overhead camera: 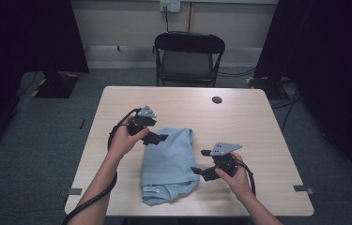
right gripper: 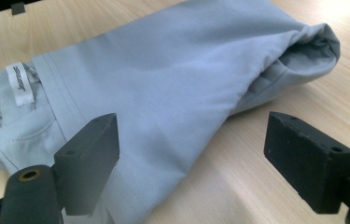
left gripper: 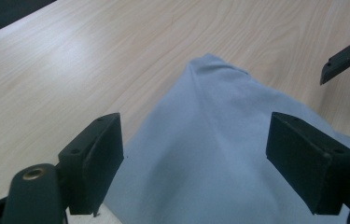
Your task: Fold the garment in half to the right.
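Note:
A light blue folded garment (overhead camera: 169,161) lies in the middle of the wooden table (overhead camera: 258,122), its collar end toward the front edge. My left gripper (overhead camera: 158,139) is open at the garment's far left edge. In the left gripper view the cloth (left gripper: 210,154) lies below and between the open jaws of the left gripper (left gripper: 196,128), untouched. My right gripper (overhead camera: 201,162) stands open beside the garment's right edge. The right gripper view looks past the right gripper (right gripper: 191,128) at the cloth (right gripper: 163,70), its white neck label (right gripper: 21,84) and a rolled fold at the far end.
A black folding chair (overhead camera: 188,56) stands beyond the table's far edge. A small black round disc (overhead camera: 217,100) sits on the far part of the tabletop. Dark curtains hang at both sides, and cables run on the floor at the right.

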A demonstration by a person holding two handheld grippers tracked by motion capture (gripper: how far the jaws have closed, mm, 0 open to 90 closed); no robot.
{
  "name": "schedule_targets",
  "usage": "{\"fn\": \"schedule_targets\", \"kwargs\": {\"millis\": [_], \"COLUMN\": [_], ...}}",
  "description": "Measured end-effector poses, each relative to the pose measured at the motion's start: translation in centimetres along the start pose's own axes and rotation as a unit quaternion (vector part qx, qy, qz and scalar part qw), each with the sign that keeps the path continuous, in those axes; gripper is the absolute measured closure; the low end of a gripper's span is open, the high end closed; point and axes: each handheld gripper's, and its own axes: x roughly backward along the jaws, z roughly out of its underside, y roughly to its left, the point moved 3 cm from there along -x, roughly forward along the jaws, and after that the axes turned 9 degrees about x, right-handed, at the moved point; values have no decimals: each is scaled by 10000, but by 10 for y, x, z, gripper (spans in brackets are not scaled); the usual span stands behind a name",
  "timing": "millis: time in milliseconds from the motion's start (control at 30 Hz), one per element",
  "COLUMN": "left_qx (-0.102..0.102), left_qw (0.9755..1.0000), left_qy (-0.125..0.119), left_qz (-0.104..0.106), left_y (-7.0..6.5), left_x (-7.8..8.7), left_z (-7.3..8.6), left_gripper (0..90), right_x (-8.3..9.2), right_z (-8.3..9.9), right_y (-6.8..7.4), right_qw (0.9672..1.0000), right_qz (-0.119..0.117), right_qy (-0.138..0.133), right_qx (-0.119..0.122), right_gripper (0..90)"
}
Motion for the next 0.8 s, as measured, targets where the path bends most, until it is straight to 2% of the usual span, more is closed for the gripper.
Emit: {"fn": "schedule_targets", "kwargs": {"millis": [333, 800], "left_qx": [50, 122], "left_qw": [10000, 9999], "left_qy": [-68, -33], "left_qz": [-9, -27], "left_y": [7, 13], "left_x": [7, 14], "left_z": [15, 37], "left_gripper": [187, 186], "right_x": [3, 9], "right_z": [3, 14], "right_y": [-2, -6], "right_qw": [10000, 9999], "right_qz": [-63, -85], "right_qy": [0, 45], "right_qx": [-5, -46], "right_gripper": [174, 173]}}
